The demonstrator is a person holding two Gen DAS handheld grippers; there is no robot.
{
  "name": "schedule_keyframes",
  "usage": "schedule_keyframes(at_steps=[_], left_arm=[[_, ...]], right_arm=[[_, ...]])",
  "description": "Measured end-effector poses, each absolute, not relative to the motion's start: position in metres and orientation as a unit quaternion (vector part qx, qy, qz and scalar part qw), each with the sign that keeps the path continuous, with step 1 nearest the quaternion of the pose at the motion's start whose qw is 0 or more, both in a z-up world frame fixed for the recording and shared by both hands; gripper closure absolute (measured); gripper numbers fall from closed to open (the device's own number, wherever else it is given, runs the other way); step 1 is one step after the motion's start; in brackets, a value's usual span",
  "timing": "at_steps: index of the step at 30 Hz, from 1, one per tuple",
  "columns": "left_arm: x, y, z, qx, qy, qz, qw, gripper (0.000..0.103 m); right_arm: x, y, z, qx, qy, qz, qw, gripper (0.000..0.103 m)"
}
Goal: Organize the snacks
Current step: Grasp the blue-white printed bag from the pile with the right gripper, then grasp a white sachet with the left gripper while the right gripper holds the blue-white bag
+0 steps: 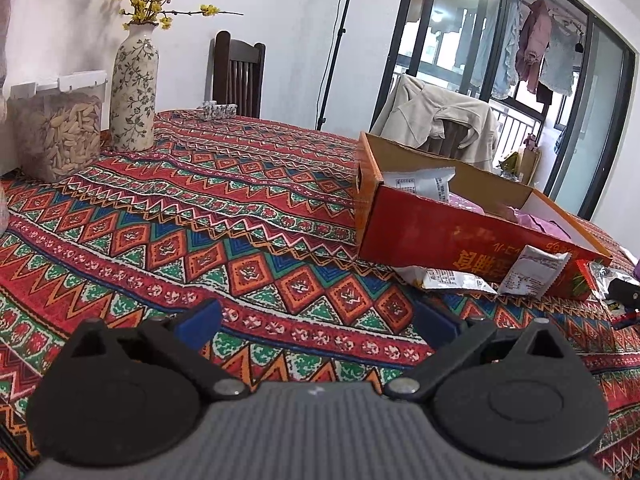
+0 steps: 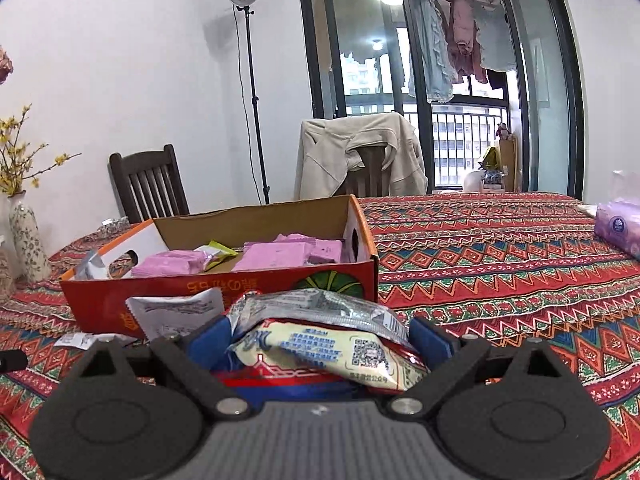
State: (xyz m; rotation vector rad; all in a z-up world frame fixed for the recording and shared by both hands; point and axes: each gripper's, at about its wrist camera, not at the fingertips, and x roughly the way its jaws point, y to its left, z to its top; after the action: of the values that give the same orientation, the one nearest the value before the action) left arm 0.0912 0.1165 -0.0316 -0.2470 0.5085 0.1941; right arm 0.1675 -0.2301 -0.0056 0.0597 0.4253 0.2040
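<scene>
Red cardboard box (image 2: 224, 296) sits mid-frame; my right gripper (image 2: 320, 340) clamps crinkled cream-and-silver snack packets (image 2: 320, 344), my left gripper (image 1: 316, 320) gapes wide, holding nothing.

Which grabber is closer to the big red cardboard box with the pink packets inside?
Right. The right hand-held gripper sits just in front of the red cardboard box, jaws around snack packets. The left hand-held gripper hangs open farther back, box off to its right.

Tablecloth (image 1: 240, 208) red, zigzag-diamond pattern; box (image 2: 224, 292) red-orange; packets inside (image 2: 288, 254) pink; vase (image 1: 134, 96) floral.
</scene>
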Motion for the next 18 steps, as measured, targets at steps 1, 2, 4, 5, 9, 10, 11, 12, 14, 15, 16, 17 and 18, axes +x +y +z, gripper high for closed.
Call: schedule_keyframes(at_steps=[1,2,4,5,9,10,11,12,14,15,16,17,18], left_arm=[[0.091,0.116,-0.032,-0.121,0.251,0.097,0.956,0.000],[0.091,0.116,-0.031,-0.120,0.251,0.099,0.955,0.000],[0.091,0.115,-0.031,-0.118,0.250,0.103,0.955,0.000],[0.091,0.114,-0.031,-0.115,0.250,0.105,0.955,0.000],[0.092,0.109,-0.029,-0.098,0.254,0.122,0.954,0.000],[0.093,0.106,-0.028,-0.089,0.255,0.127,0.954,0.000],[0.095,0.102,-0.026,-0.077,0.257,0.130,0.955,0.000],[0.097,0.099,-0.024,-0.071,0.259,0.127,0.955,0.000],[0.101,0.089,-0.015,-0.066,0.257,0.108,0.958,0.000],[0.104,0.083,-0.010,-0.059,0.254,0.102,0.960,0.000],[0.108,0.076,-0.006,-0.052,0.252,0.096,0.962,0.000],[0.113,0.071,-0.003,-0.048,0.251,0.090,0.963,0.000],[0.118,0.065,-0.001,-0.045,0.252,0.085,0.963,0.000]], right_arm=[[0.167,-0.231,-0.006,0.033,0.211,0.101,0.972,0.007],[0.167,-0.233,-0.007,0.037,0.211,0.099,0.972,0.007],[0.165,-0.235,-0.007,0.044,0.211,0.098,0.971,0.007],[0.166,-0.235,-0.006,0.046,0.212,0.099,0.971,0.007],[0.166,-0.236,-0.007,0.049,0.213,0.101,0.971,0.007],[0.165,-0.237,-0.007,0.050,0.213,0.101,0.970,0.009],[0.166,-0.237,-0.007,0.052,0.214,0.101,0.970,0.012],[0.166,-0.237,-0.007,0.055,0.214,0.101,0.970,0.029],[0.170,-0.240,-0.009,0.065,0.222,0.107,0.967,0.038],[0.172,-0.240,-0.010,0.067,0.229,0.104,0.966,0.038],[0.174,-0.239,-0.011,0.066,0.234,0.099,0.965,0.038],[0.175,-0.240,-0.012,0.068,0.237,0.097,0.964,0.038],[0.175,-0.240,-0.012,0.071,0.238,0.098,0.964,0.038]])
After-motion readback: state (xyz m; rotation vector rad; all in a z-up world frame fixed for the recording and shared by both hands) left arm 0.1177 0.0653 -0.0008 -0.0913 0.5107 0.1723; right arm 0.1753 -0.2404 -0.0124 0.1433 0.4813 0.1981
